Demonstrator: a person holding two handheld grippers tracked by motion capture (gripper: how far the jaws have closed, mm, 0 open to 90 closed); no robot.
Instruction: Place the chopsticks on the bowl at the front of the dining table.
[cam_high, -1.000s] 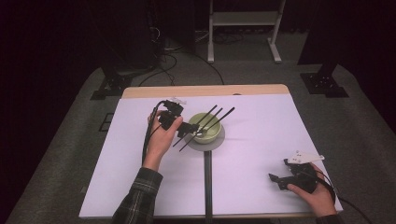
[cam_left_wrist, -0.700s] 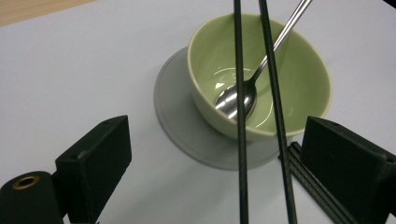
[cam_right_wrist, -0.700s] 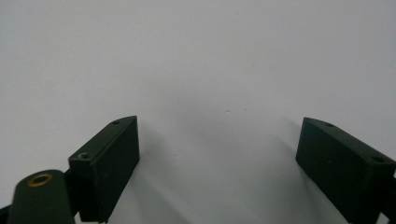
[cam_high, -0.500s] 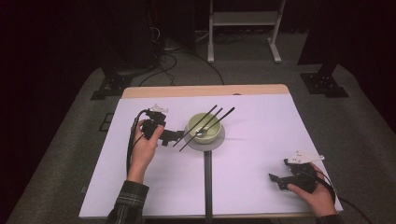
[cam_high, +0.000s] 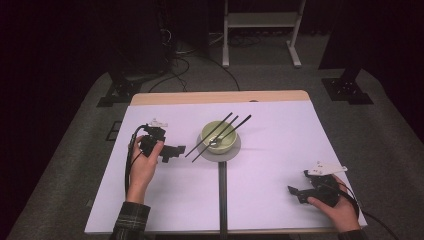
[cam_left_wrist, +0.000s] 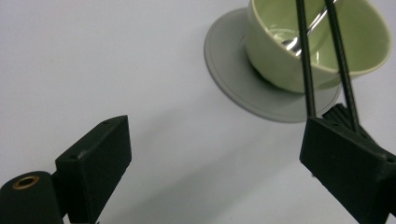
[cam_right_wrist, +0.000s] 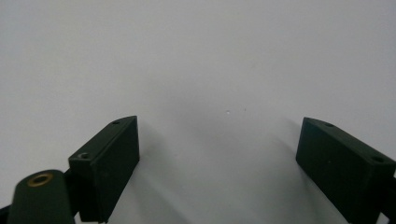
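Observation:
A pale green bowl stands on a grey saucer at the middle of the white table. Two black chopsticks lie across its rim, their near ends sticking out to the left. A metal spoon rests inside the bowl. My left gripper sits left of the bowl, open, with nothing between its jaws; its tips are close to the chopsticks' near ends. My right gripper rests at the front right of the table, open over bare white surface.
The white table sheet has a dark seam running from the saucer to the front edge. A wooden strip edges the far side. Beyond it are cables, stand feet and a white frame on the floor.
My left gripper has drawn back to the left, away from the bowl and the chopsticks. The right gripper has stayed where it was.

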